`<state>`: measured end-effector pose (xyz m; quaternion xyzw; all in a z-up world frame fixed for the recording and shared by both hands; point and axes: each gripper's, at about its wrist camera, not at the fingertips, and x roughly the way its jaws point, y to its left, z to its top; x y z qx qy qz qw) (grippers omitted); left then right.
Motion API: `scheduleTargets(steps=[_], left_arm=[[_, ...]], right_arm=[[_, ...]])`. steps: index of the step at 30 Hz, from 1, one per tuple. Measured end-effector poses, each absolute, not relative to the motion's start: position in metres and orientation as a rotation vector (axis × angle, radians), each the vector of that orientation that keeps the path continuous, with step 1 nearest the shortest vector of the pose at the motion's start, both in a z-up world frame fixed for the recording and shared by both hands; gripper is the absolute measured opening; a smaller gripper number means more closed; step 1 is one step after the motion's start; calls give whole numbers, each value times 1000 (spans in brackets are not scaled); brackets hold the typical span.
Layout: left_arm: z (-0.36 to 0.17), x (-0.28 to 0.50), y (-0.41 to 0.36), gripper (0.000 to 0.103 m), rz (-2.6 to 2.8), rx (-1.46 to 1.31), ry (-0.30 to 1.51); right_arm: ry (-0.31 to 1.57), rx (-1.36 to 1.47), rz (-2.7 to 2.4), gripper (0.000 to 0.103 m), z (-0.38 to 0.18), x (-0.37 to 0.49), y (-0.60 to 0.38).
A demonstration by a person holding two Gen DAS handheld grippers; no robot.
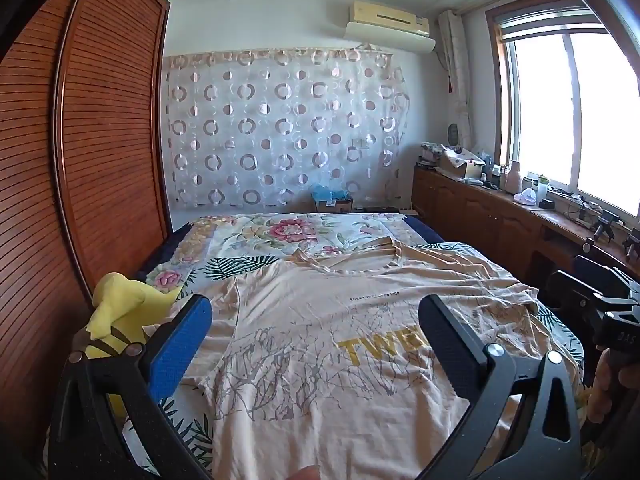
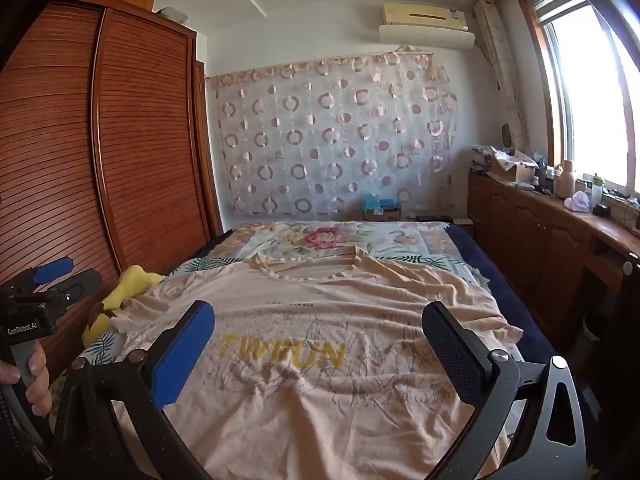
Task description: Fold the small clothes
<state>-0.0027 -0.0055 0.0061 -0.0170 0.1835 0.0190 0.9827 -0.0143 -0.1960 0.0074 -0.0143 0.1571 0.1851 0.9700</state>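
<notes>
Both grippers hang just above the near end of the bed, the left gripper (image 1: 316,344) and right gripper (image 2: 318,348) each spread wide with nothing between the fingers. Right under them a peach t-shirt (image 2: 320,320) lies flat on the bed (image 1: 256,236), print side up, collar at the far end, a bit wrinkled. A yellow cloth (image 1: 116,308) is bunched up at the shirt's left edge, next to the wardrobe (image 2: 120,140). Further back there's bare flowery bedding, then a cardboard box (image 2: 382,212) by the curtain (image 1: 280,128). A cluttered counter (image 2: 560,208) runs under the window on the right.
</notes>
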Motion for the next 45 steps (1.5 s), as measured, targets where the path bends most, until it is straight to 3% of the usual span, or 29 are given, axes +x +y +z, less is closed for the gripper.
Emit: scheduleTargets(steps=[45], left_arm=[[17,-8,-2,103,46,-17,351]], right_arm=[[297,-35,365,103,7,-22,-191]])
